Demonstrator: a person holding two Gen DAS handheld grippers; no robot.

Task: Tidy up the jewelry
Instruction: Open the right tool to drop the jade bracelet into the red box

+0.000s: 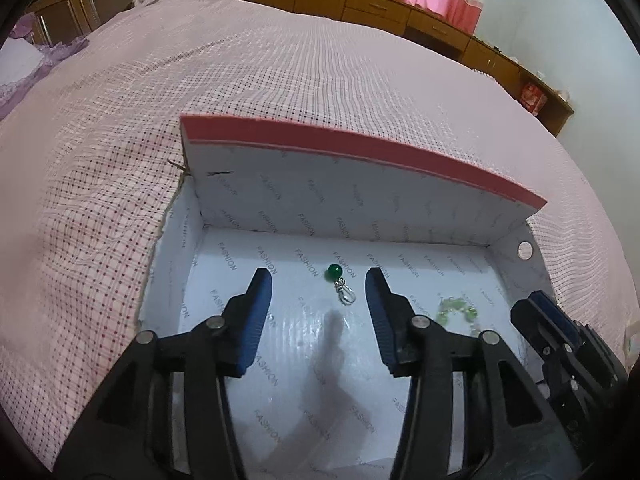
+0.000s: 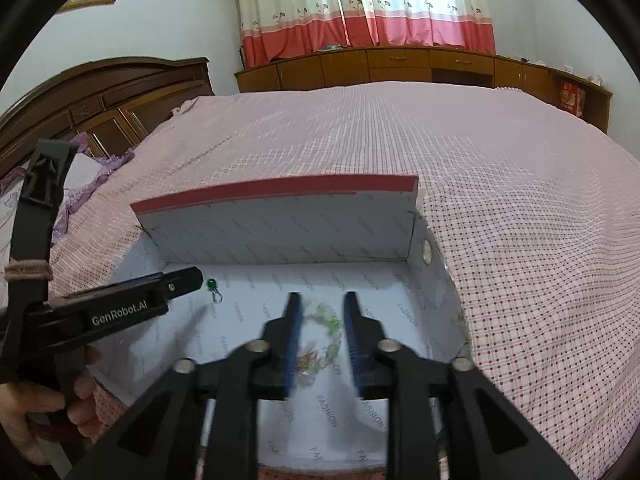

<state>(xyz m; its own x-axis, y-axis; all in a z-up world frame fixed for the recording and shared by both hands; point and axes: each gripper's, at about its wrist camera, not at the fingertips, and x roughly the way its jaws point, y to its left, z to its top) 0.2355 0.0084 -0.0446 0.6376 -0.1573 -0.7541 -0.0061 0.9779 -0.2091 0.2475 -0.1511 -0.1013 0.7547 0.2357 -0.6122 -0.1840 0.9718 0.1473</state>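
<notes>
The left tongs [image 1: 319, 280] are hovering open inside the box [image 1: 400, 216] on the bed [image 1: 280, 80], the green pendant [image 1: 340, 282] lying between their tips, its long axis pointing back toward them. The right tongs [image 2: 319, 300] are gaping over the pale bracelet [image 2: 326, 320], near the box's right wall.

A white box [image 1: 400, 232] printed with grey "FASHION", red-edged, holds a green-beaded pendant [image 1: 340, 286] on pink checked bedding [image 1: 280, 80].
</notes>
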